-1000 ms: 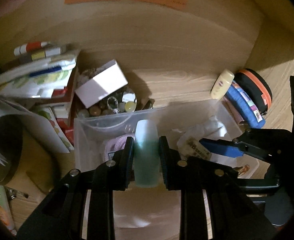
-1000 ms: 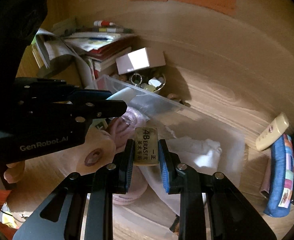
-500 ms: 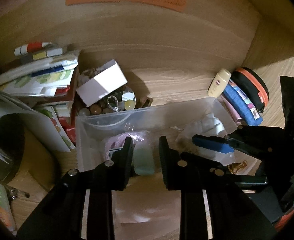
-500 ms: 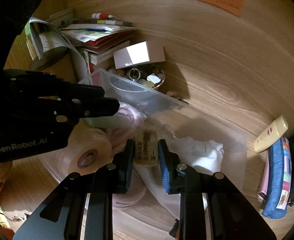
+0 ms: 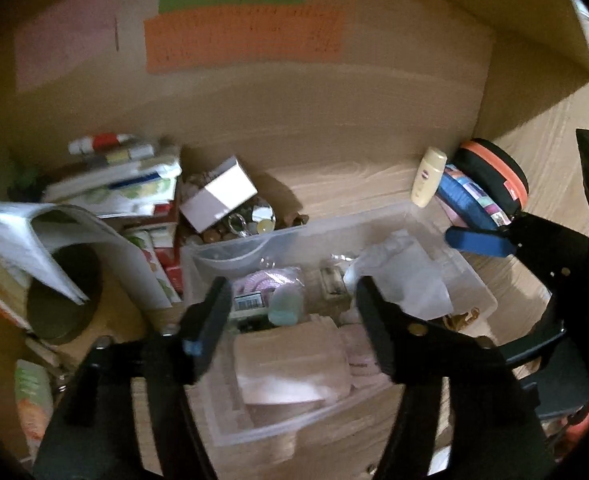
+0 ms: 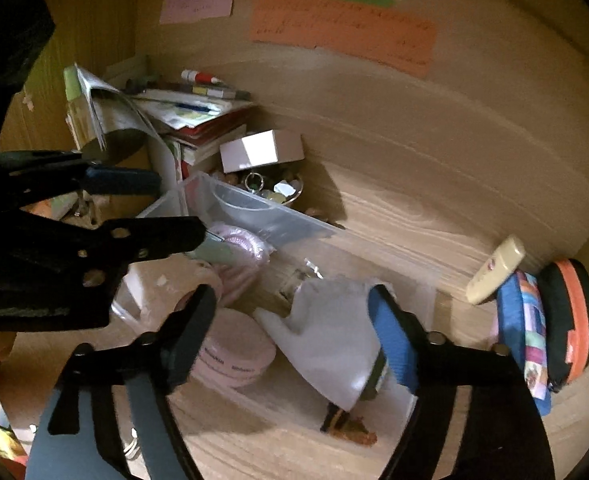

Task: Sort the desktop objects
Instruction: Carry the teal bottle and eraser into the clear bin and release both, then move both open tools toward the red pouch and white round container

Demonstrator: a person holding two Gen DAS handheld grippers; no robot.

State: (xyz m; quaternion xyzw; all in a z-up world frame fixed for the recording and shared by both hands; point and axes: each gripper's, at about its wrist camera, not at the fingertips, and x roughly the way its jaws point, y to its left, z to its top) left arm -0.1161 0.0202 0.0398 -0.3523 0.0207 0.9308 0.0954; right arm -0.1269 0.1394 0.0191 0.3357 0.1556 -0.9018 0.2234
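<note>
A clear plastic bin (image 5: 374, 216) sits on the wooden desk. My left gripper (image 5: 292, 312) hovers above it, its jaws opening with nothing between the pads. Below it a pale green bottle (image 5: 286, 304) lies loose in the bin beside a small eraser (image 5: 334, 288). My right gripper (image 6: 294, 312) is also over the bin (image 6: 262, 208) with its jaws opening and empty. The eraser (image 6: 292, 286) lies half under a white wrapper (image 6: 326, 340). My left gripper (image 6: 176, 208) shows at the left of the right wrist view, above the green bottle (image 6: 214, 254).
Pink tape rolls (image 6: 234, 352) lie in the bin. A stack of books and papers (image 5: 126, 184) and a bowl of trinkets under a white box (image 5: 222, 196) stand behind it. A cream bottle (image 5: 428, 178) and pouches (image 5: 494, 176) lie at the right. Sticky notes (image 5: 242, 40) hang on the back wall.
Both grippers opened: the left let go of the green bottle and the right let go of the eraser. Both things now lie in the bin. Both grippers drew back and up.
</note>
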